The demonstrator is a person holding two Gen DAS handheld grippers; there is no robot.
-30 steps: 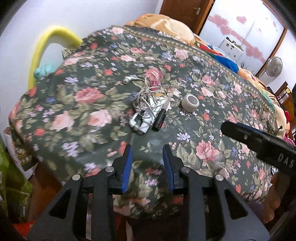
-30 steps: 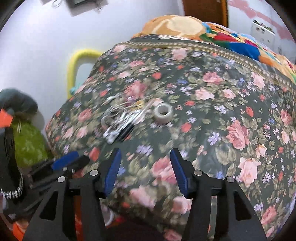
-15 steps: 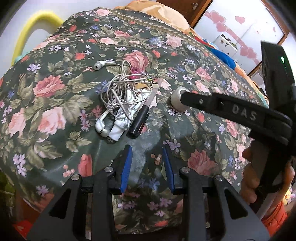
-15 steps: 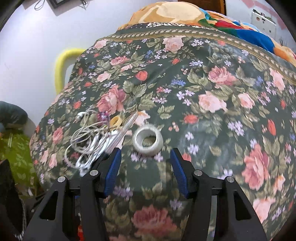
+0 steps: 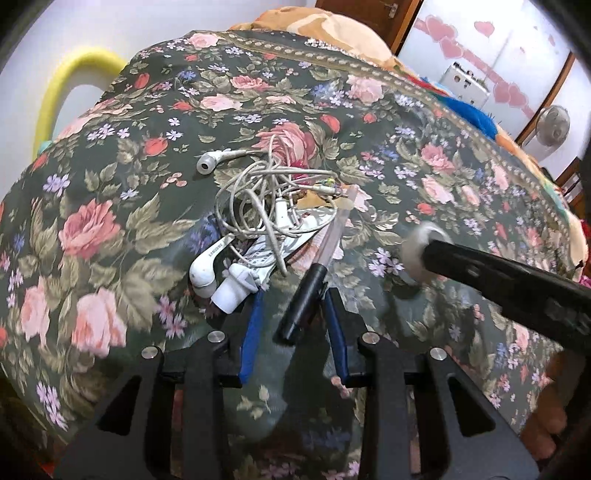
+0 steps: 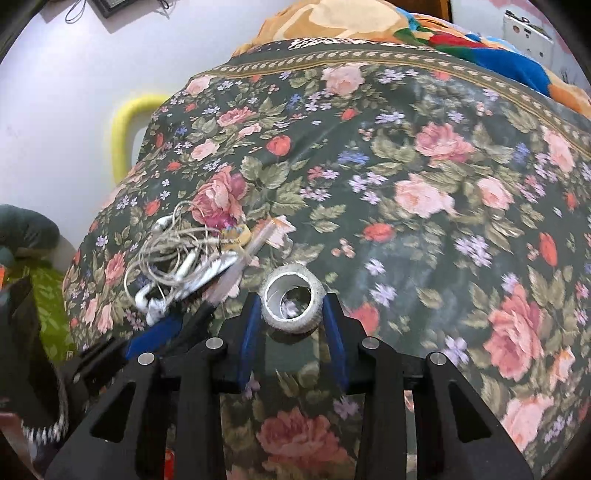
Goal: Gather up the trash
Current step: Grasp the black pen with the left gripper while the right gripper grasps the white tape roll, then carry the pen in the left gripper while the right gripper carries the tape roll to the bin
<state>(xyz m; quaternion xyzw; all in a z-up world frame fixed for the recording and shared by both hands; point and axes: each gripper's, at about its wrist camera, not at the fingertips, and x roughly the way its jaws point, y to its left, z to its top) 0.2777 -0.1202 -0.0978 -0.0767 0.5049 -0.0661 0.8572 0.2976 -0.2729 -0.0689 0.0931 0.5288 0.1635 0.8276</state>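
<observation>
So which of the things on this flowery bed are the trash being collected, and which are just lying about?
Part of the job:
- tape roll, between the closing right gripper
- pen, between the left gripper
- tangled earphones, probably next

Just lying about:
- floral bedspread
- yellow foam tube
- orange blanket

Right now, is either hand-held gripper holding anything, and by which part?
Right hand-held gripper is closing across the tape roll's outer sides. Left hand-held gripper straddles the pen's black end; a firm hold cannot be told.
</observation>
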